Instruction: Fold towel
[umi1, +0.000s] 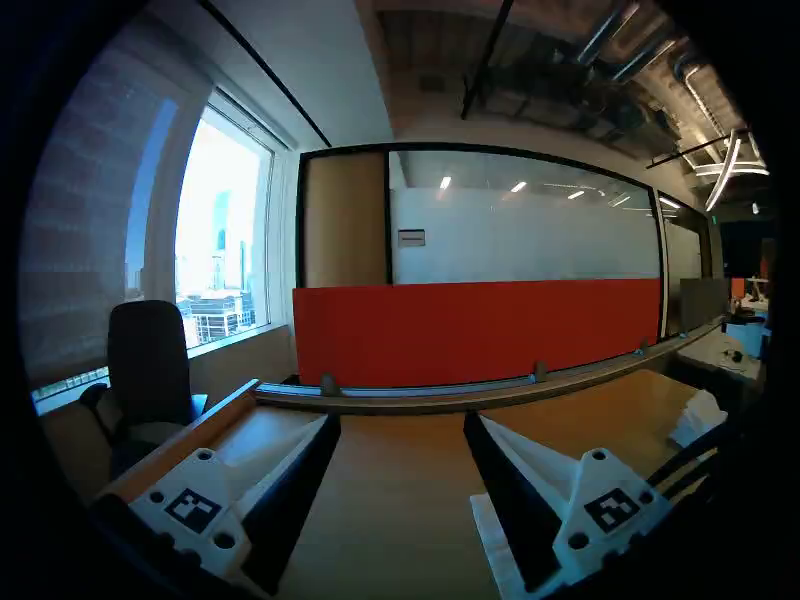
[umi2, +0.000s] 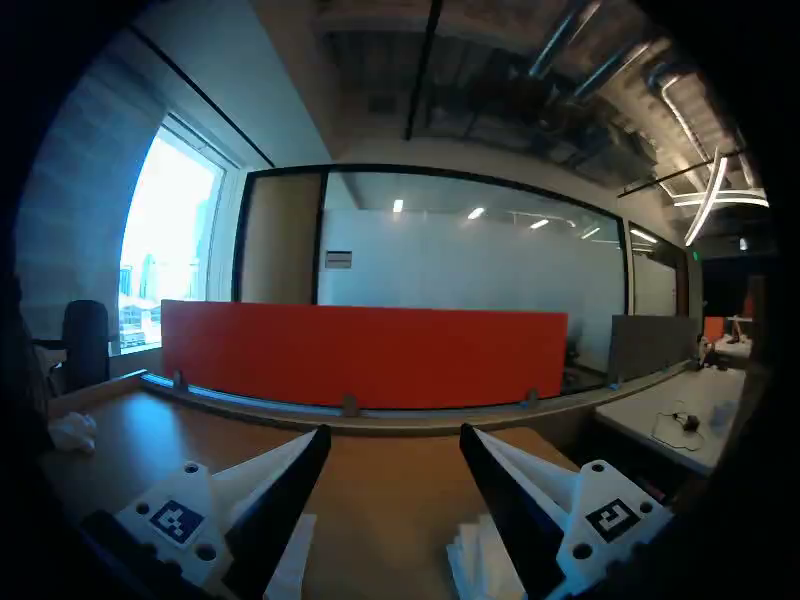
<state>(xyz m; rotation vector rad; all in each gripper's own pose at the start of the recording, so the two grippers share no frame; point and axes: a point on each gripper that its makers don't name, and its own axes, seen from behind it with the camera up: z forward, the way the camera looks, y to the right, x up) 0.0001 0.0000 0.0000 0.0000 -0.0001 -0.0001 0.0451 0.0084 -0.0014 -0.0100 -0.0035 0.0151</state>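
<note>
We see the left gripper (umi1: 402, 420) in the left gripper view with its jaws wide apart and nothing between them, just bare wooden desk (umi1: 400, 500). The fingers are level and point toward the far edge of the desk. A white strip of towel (umi1: 492, 540) lies flat on the desk at near right, under the right finger. We cannot tell whether that finger touches it. Far right on the desk sits a crumpled white cloth (umi1: 697, 415), well apart from the fingers.

The right gripper (umi2: 395, 432) in the right gripper view is also spread wide and grips nothing. The towel shows here as white pieces at the near edge, one under the left finger and a layered, folded part (umi2: 475, 560) under the right finger. We cannot tell if they are in contact. A small white lump (umi2: 72, 432) sits on the desk at far left.

Beyond the desk, a red divider (umi1: 470, 330) stands along its far edge, with a frosted glass wall (umi1: 520, 235) behind it. A black chair (umi1: 148, 360) stands at left by a bright window (umi1: 215, 240). A white desk (umi2: 680, 425) with a cable on it is at right in the right gripper view.
</note>
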